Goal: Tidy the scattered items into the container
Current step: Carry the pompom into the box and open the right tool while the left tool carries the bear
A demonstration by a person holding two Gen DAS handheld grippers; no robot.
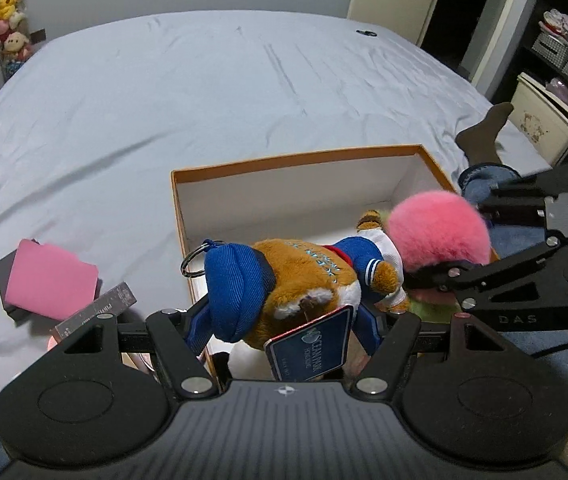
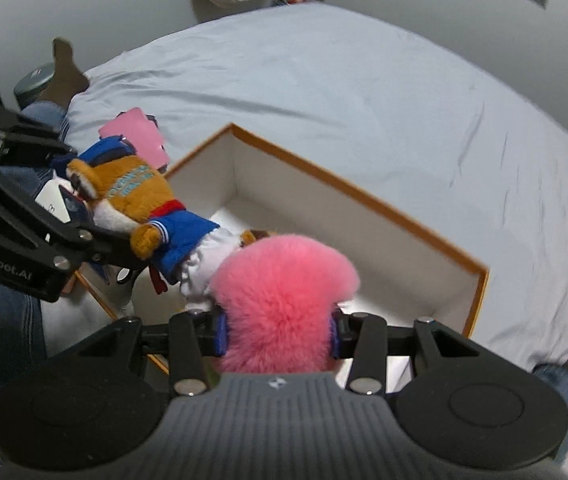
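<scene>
An orange-rimmed box point(image 1: 295, 158) with white inner walls lies on the pale blue bed; it also shows in the right wrist view point(image 2: 363, 204). My left gripper point(image 1: 284, 320) is shut on a brown plush toy point(image 1: 303, 276) in a blue sailor suit and cap, held over the box's near end. The same plush toy point(image 2: 136, 196) shows at the left of the right wrist view. My right gripper point(image 2: 278, 332) is shut on a fluffy pink pompom point(image 2: 284, 300), also over the box. In the left wrist view the pompom point(image 1: 437, 232) hangs just right of the plush toy.
A pink card on a dark case point(image 1: 50, 276) and a slim dark box point(image 1: 96, 314) lie on the sheet left of the orange box. A person's jeans leg and socked foot point(image 1: 483, 132) rest at the bed's right edge. Shelves with bins stand beyond.
</scene>
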